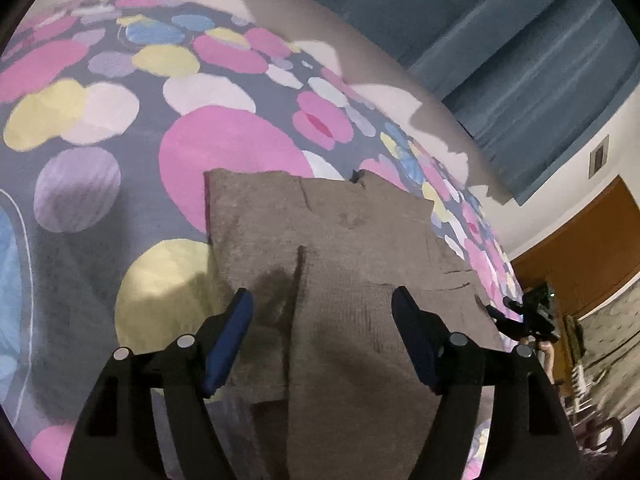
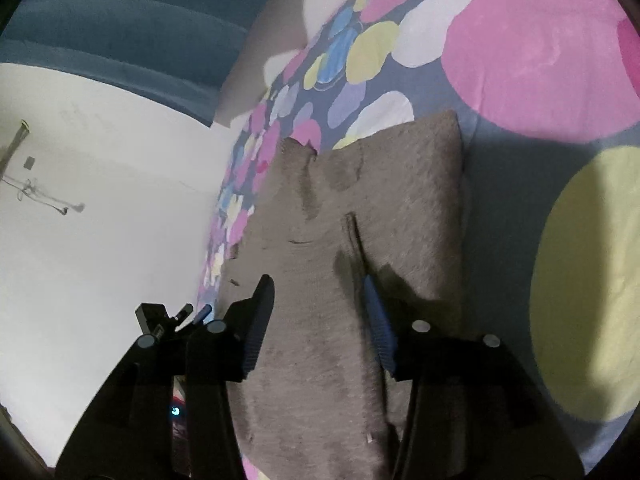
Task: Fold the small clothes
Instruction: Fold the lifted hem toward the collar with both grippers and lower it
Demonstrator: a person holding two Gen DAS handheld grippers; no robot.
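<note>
A brown-grey knitted garment (image 1: pixel 344 240) lies folded on a bedspread (image 1: pixel 224 140) printed with pink, yellow and lilac circles. One flap is laid over the middle, and its edge runs away from me. My left gripper (image 1: pixel 324 304) hangs just over the near end of the garment, jaws wide apart, blue pads (image 1: pixel 230 344) clear of the cloth. My right gripper (image 2: pixel 318 292) is over the same garment (image 2: pixel 360 184) from the other side, open, with the cloth lying below and between its fingers. The right gripper also shows small in the left wrist view at the garment's right edge.
The bedspread (image 2: pixel 520 60) drops off at the bed's edge (image 2: pixel 224 208) close beside the garment. Beyond it are a white wall (image 2: pixel 100 200), blue curtains (image 1: pixel 520 60) and a wooden door (image 1: pixel 588 240).
</note>
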